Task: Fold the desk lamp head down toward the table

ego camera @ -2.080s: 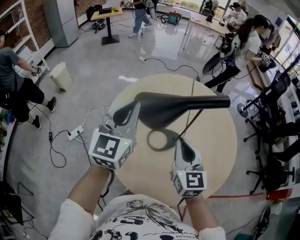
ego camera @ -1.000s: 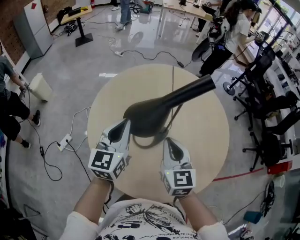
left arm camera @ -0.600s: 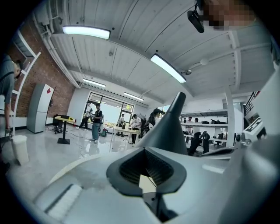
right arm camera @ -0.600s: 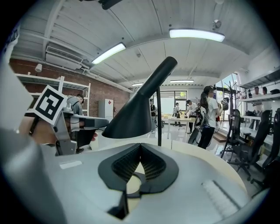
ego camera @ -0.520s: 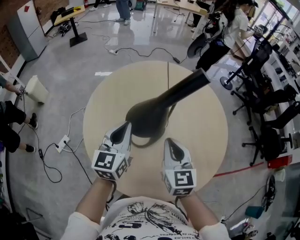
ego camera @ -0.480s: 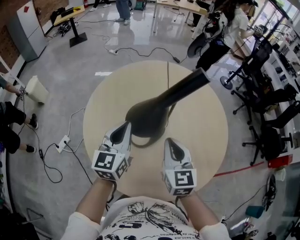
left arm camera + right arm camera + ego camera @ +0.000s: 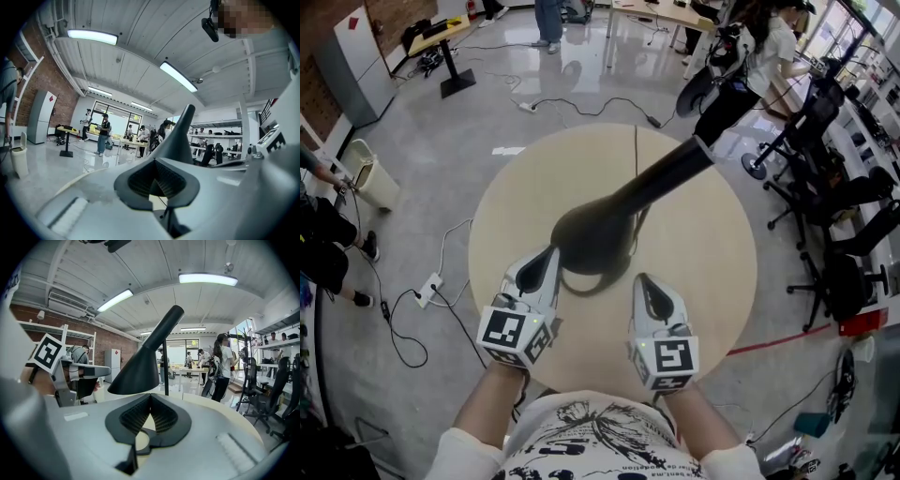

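Beige round table [image 7: 712,281] on glossy grey floor [image 7: 441,112]

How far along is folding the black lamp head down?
Done: the black cone-shaped lamp head tilts mouth-down above the round beige table. In hand: nothing; left gripper and right gripper are shut, empty, beside it. Left: perhaps a final push lower; the head hangs clear of the table.

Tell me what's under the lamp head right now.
Under the lamp head, an arc of the ring base shows on the round table. From above, the head covers the rest of the ring.
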### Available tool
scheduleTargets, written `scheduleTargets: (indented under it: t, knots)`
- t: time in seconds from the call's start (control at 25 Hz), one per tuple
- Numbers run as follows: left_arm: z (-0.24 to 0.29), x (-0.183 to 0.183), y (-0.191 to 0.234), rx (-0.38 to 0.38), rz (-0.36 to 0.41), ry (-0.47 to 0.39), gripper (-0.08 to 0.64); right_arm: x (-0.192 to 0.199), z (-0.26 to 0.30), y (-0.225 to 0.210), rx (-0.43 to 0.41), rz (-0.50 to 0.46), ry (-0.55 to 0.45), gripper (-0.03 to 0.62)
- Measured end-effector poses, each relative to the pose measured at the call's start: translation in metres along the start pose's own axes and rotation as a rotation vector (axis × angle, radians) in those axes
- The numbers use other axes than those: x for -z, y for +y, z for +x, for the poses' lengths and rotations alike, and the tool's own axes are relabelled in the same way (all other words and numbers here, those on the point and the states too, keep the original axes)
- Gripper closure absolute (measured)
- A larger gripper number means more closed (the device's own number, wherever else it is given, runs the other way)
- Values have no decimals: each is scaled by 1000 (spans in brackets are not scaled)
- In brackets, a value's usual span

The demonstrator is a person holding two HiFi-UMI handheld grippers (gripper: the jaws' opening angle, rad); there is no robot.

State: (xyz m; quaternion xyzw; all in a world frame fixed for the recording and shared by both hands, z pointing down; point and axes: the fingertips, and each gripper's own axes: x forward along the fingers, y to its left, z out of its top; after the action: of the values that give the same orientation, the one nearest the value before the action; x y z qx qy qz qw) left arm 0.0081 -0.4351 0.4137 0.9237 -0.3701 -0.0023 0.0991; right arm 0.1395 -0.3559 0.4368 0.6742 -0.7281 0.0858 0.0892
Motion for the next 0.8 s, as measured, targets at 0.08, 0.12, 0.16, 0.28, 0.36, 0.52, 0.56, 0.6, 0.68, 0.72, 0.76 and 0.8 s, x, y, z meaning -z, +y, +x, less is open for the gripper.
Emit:
scheduleTargets:
  t: [0.08, 0.12, 0.16, 0.28, 0.36, 0.52, 0.56, 0.6, 0.68, 0.72, 0.76, 0.8]
  knots:
    - [-10, -9, -9, 13, 2, -32, 555, -4, -3, 2, -3, -2, -18, 583]
    - [-16, -11, -13, 20, -5, -43, 555, -6, -4, 4, -7, -4, -27, 583]
    - [-22, -11, -18, 26, -17, -49, 555, -6, -7, 7, -12, -8, -35, 583]
    - [-42, -4, -31, 33, -48, -42, 555, -7, -13, 15, -21, -23, -47, 583]
    - [-52, 7, -39, 36, -48, -17, 555, -6, -18, 20, -22, -23, -47, 583]
    - [-68, 32, -50, 50, -53, 47, 555, -2, -30, 32, -18, -17, -43, 583]
    - [-72, 36, -50, 53, -53, 57, 555, 0, -33, 36, -14, -16, -42, 583]
    - [-76, 41, -49, 57, -53, 65, 555, 3, -35, 40, -9, -14, -39, 583]
    - [-83, 48, -46, 68, -53, 83, 555, 9, -40, 46, 4, -9, -29, 583]
    - [-86, 52, -45, 72, -55, 92, 555, 13, -42, 50, 7, -10, -22, 583]
    - [-90, 55, -44, 75, -59, 103, 555, 17, -46, 53, 8, -15, -15, 583]
    - [-94, 59, -45, 78, -62, 114, 555, 21, -50, 56, 7, -23, -7, 583]
